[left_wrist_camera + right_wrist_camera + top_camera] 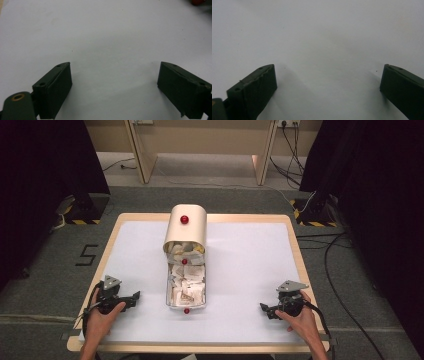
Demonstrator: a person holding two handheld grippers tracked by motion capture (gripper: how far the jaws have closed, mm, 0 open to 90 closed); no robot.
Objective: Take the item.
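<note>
While the high view shows a cream metal box (185,227) with red knobs and an open tray of paper scraps at twelve o'clock, the left gripper (131,299) sits at eight, the right gripper (266,310) at four; each gripper view shows jaws spread wide, empty, over white tabletop (110,37).

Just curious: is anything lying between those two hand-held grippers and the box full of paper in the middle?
Nothing visible: bare white mat separates the left hand-held gripper and the right hand-held gripper from the box.
</note>
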